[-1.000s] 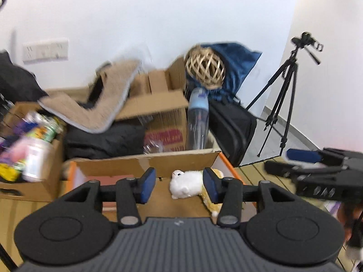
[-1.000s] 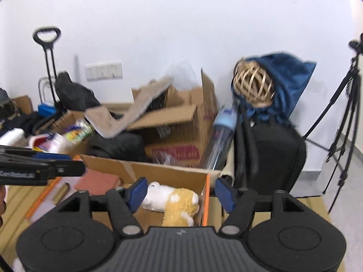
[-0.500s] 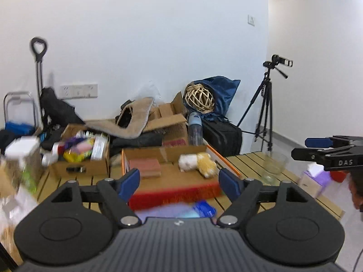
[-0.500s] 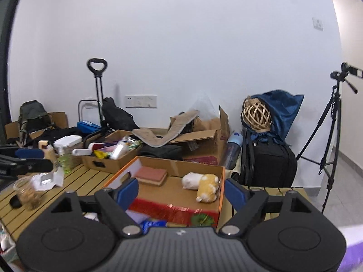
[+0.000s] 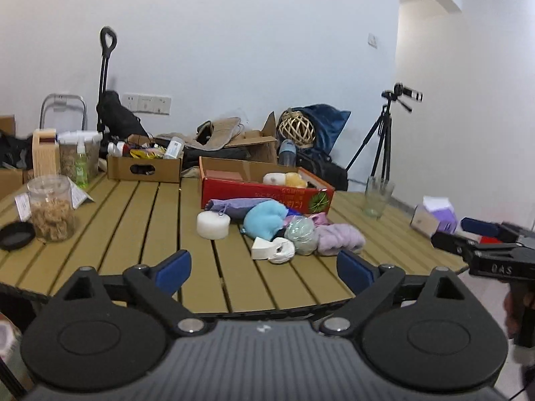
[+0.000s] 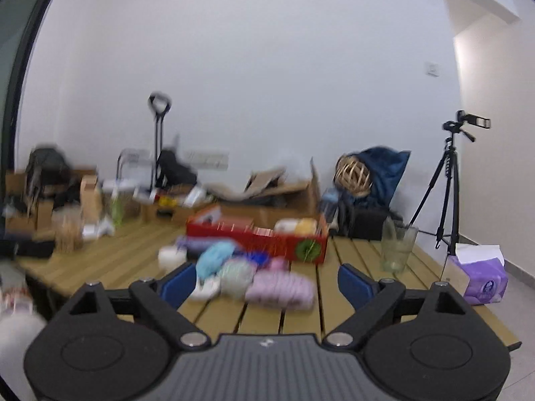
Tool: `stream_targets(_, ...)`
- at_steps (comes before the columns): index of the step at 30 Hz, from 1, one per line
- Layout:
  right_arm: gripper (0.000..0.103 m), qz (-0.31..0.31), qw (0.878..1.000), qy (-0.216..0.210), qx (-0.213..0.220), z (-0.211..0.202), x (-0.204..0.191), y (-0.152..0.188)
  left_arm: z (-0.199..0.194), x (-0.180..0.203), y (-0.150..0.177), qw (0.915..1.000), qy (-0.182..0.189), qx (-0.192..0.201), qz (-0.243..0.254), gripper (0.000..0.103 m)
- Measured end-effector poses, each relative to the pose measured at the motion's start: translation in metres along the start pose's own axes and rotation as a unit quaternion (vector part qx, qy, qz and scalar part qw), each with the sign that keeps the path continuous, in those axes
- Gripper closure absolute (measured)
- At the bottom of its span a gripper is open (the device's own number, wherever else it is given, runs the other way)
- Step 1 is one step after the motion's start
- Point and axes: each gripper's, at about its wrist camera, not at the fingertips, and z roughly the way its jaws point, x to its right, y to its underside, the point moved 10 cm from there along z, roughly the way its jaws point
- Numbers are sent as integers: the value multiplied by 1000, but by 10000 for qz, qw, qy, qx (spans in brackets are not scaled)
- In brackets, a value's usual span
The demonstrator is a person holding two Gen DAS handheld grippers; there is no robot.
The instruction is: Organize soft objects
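A red cardboard box (image 5: 267, 197) stands on the wooden slat table (image 5: 133, 227) and holds a white plush (image 5: 275, 178) and a yellow plush (image 5: 295, 179). In front of it lies a pile of soft things: a blue plush (image 5: 265, 222), a purple cloth (image 5: 237, 204), a green-grey ball (image 5: 301, 231), lilac yarn (image 5: 339, 240) and a white round sponge (image 5: 213, 224). My left gripper (image 5: 264, 269) is open and empty, back at the table's near edge. My right gripper (image 6: 265, 280) is open and empty; it also shows at the right in the left wrist view (image 5: 485, 250). The right wrist view is blurred; the box (image 6: 257, 237) and the pile (image 6: 247, 274) show there.
A glass (image 5: 376, 197) and a purple tissue pack (image 5: 434, 215) stand at the table's right. A jar (image 5: 50, 207), bottles and a brown box of goods (image 5: 145, 165) are at the left. Boxes, bags and a tripod (image 5: 384, 140) stand behind the table.
Both grippers have pulled far back from the red box to the table's near edge and opened wider. The two plush toys stay in the box. The pile has come into view.
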Motion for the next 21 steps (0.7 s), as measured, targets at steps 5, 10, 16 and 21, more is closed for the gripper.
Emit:
stream_targets(5, 12, 83, 9999, 62, -32, -1, 1, 5, 16, 12, 9, 9998, 100, -128, 121, 8)
stream_targets(10, 25, 294, 9987, -237, -343, 29, -4, 25, 47, 12, 32, 9986, 29, -436, 296, 8)
stream_targets(16, 50, 447, 9944, -489, -817, 80, -13, 48, 119, 10, 29, 9941, 99, -785, 738, 15)
stream_targets(21, 58, 508, 9886, -893, -1101, 125, -28, 50, 206, 5, 29, 9900, 359, -1195, 661, 21)
